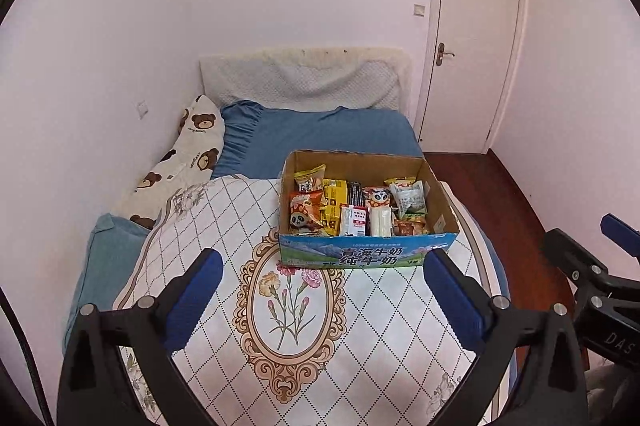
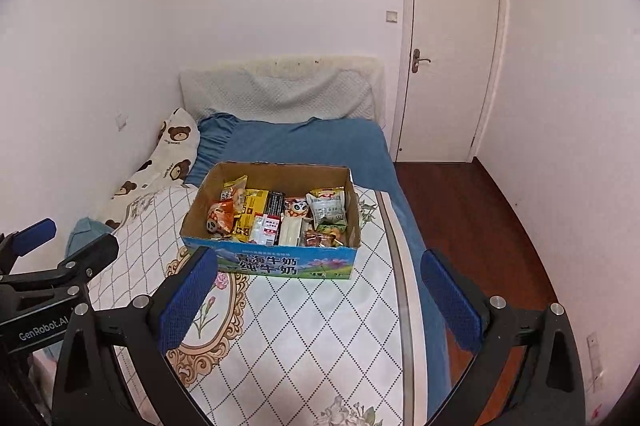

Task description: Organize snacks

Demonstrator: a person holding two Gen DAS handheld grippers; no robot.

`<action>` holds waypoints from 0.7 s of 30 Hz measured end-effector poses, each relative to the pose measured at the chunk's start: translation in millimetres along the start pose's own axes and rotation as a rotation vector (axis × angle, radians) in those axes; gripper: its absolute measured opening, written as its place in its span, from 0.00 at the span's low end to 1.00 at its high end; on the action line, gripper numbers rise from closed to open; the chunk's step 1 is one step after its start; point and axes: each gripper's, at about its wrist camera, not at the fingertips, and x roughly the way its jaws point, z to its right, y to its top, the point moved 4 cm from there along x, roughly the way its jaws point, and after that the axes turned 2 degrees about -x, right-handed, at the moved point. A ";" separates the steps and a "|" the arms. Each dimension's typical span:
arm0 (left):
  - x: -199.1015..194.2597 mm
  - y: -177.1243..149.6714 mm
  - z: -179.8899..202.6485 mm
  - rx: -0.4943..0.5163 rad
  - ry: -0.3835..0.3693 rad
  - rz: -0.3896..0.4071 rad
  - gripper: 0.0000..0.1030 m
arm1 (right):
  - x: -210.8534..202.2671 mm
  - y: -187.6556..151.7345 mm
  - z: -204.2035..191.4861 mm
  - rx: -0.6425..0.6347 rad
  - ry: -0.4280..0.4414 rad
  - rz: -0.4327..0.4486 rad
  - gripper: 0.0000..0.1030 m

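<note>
A cardboard box [image 1: 362, 255] with a blue printed front stands on the bed; it also shows in the right wrist view [image 2: 280, 264]. It holds several snack packets [image 1: 352, 206], also seen in the right wrist view [image 2: 280, 214]: orange, yellow, white and panda-printed ones. My left gripper [image 1: 322, 266] is open and empty, held above the quilt in front of the box. My right gripper [image 2: 318, 266] is open and empty, in front of the box and nearer the bed's right edge.
The bed has a white diamond-pattern quilt [image 1: 312, 346] with a flower oval, a blue sheet [image 1: 320, 138] behind the box and a teddy-bear pillow [image 1: 188, 154] by the left wall. A wooden floor [image 2: 472, 218] and a closed white door [image 2: 448, 46] lie to the right.
</note>
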 end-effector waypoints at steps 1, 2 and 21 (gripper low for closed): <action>3.9 -0.1 0.8 -0.002 -0.007 -0.010 1.00 | 1.0 0.0 0.4 0.001 -0.001 0.001 1.00; 4.5 -0.4 1.9 -0.004 -0.009 -0.012 1.00 | 2.4 -0.2 1.1 0.001 -0.003 -0.001 1.00; 89.1 7.7 0.6 -0.009 0.064 -0.040 1.00 | 91.8 -1.3 17.7 0.031 -0.037 -0.066 1.00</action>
